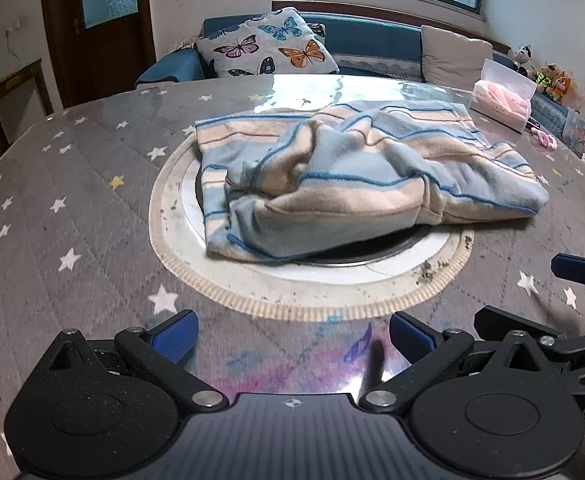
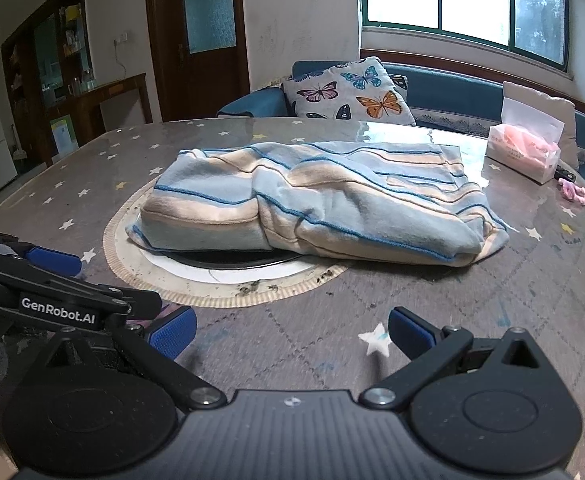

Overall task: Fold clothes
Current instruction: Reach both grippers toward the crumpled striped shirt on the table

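Striped sweater (image 1: 356, 176), pale blue and cream, lies crumpled over the round metal plate (image 1: 392, 268) at the centre of our star-patterned table (image 1: 72, 200). Our left gripper (image 1: 292, 338) and right gripper (image 2: 292, 332) hover on the near side of the plate, jaws spread wide, holding nothing. Soft, thick and floppy, we judge; best pinched at its near hem.

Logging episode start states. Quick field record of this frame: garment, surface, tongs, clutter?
garment: blue-and-beige striped knit garment, crumpled, unfolded, lying over round metal inset
surface: grey star-print table cover
left tongs: open, empty, short of garment
right tongs: open, empty, short of garment
clutter: pink tissue pack at far right
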`<state>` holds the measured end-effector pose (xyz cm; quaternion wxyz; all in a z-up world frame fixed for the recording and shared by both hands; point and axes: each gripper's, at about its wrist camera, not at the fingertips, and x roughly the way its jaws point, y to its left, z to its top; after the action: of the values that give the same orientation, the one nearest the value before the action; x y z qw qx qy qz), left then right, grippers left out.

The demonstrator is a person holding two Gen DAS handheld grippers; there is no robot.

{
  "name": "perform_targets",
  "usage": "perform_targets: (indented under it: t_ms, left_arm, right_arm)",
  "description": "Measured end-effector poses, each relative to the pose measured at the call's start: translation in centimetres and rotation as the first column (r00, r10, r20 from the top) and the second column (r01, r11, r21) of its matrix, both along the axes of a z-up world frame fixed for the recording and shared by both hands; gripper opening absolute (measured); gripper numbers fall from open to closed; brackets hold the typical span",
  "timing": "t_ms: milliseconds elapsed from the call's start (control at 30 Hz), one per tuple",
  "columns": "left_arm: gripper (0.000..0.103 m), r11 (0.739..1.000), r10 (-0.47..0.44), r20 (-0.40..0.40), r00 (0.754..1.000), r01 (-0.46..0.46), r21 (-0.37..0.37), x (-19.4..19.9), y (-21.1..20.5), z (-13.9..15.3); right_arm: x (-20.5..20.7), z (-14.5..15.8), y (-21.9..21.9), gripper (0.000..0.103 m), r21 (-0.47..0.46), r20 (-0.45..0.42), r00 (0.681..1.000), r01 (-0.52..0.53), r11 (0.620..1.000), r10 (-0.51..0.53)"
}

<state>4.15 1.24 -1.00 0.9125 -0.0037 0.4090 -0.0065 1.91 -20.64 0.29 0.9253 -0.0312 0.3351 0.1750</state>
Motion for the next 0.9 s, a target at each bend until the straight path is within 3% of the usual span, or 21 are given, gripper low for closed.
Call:
perform_targets:
  t_ms: [500,633,900]
  left_arm:
    - [0.102,1.0,-0.001,0.063,0.998,-0.001,0.022,3.4,1.2,3.0]
    - [0.102,1.0,-0.005,0.086,0.996,0.003,0.023,5.1,1.7,4.0]
    - [0.086,0.998,-0.057,0.081,0.995,0.055,0.018,8.5,1.4,4.7]
  right_arm:
    - [3.7,1.2,-0.6,0.102,-0.034,0.02,1.0,-0.01,0.999,0.011]
    - [5.3,1.9,-1.3,0.097,-0.029,0.028,1.0,-0.001,1.0,0.002]
    - [9.7,2.4,-2.1,0.084,-0.036,0.015,1.0,-0.007,0.999,0.008]
